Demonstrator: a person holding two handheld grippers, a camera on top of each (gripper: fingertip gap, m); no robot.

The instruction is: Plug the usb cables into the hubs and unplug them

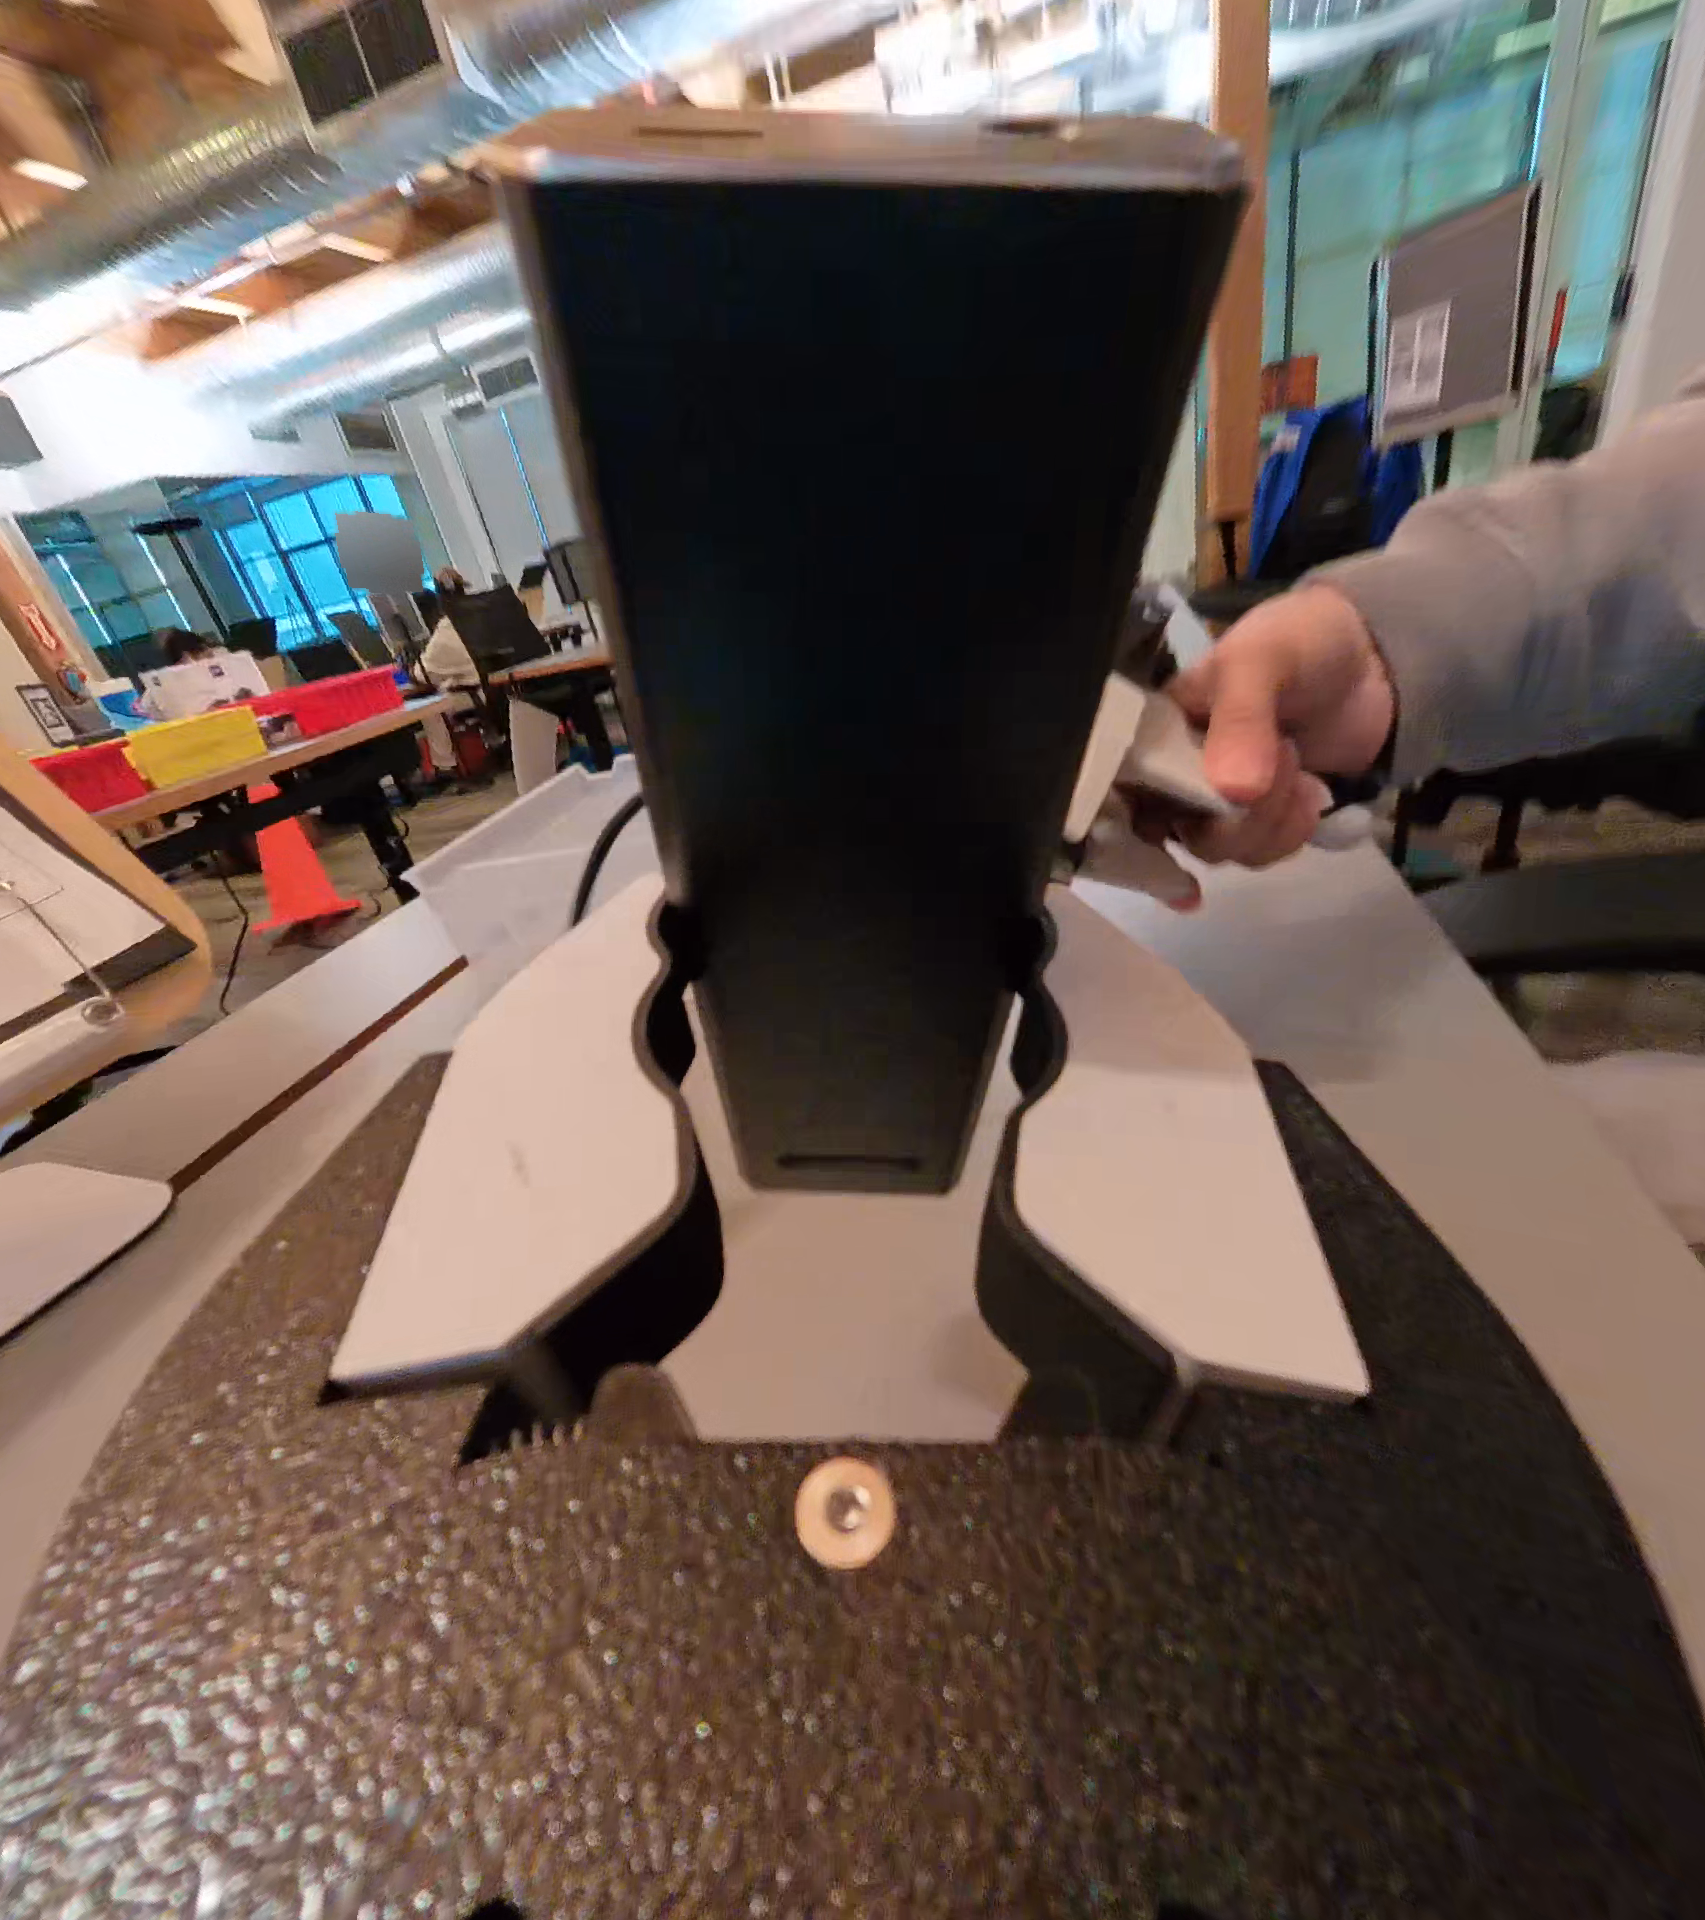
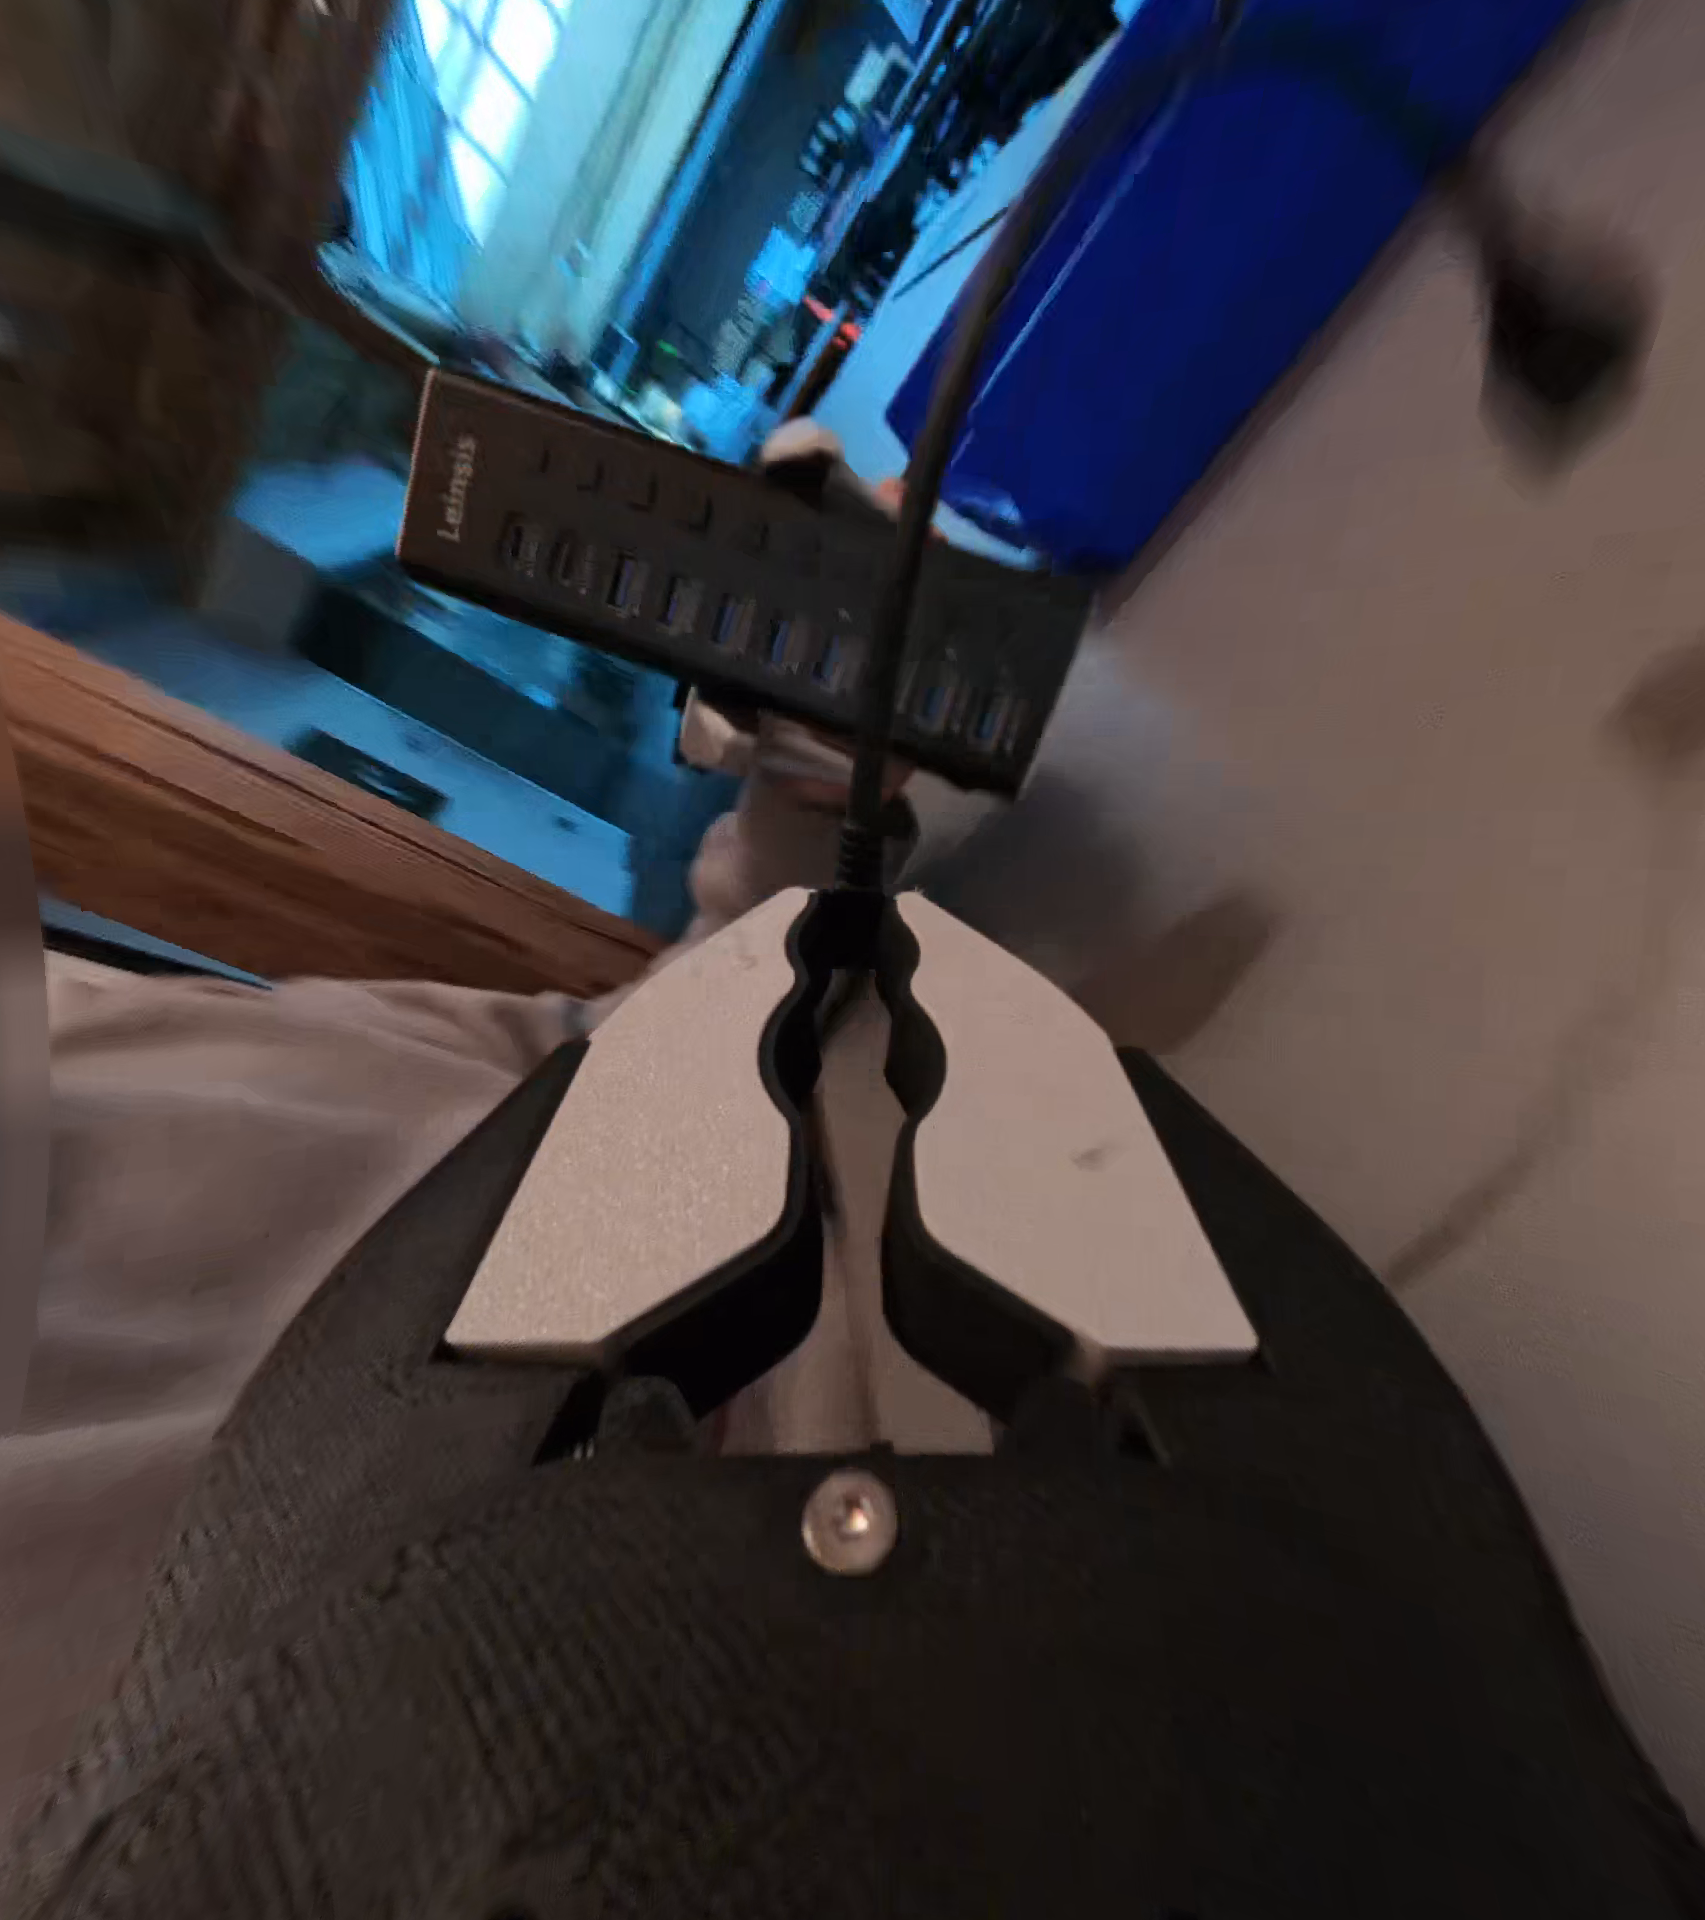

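Observation:
My left gripper (image 1: pixel 853 935) is shut on a long black USB hub (image 1: pixel 858 582) and holds it upright above the grey table; I see its plain back. The same hub shows in the right wrist view (image 2: pixel 723 592), tilted, its row of ports facing me, with the left gripper's pale fingers (image 2: pixel 723 738) around it. My right gripper (image 2: pixel 853 930) is shut on the plug end of a black USB cable (image 2: pixel 915 520), whose cord runs up across the hub. The plug is apart from the hub, a little in front of it. A hand (image 1: pixel 1263 727) holds the right gripper at the right.
A grey table (image 1: pixel 1347 966) lies below, with a white tray (image 1: pixel 526 862) behind the hub and a wood-edged board (image 1: pixel 27 935) with paper at the left. A black chair (image 1: pixel 1658 914) stands at the right. A blue bin (image 2: pixel 1191 312) sits behind the hub.

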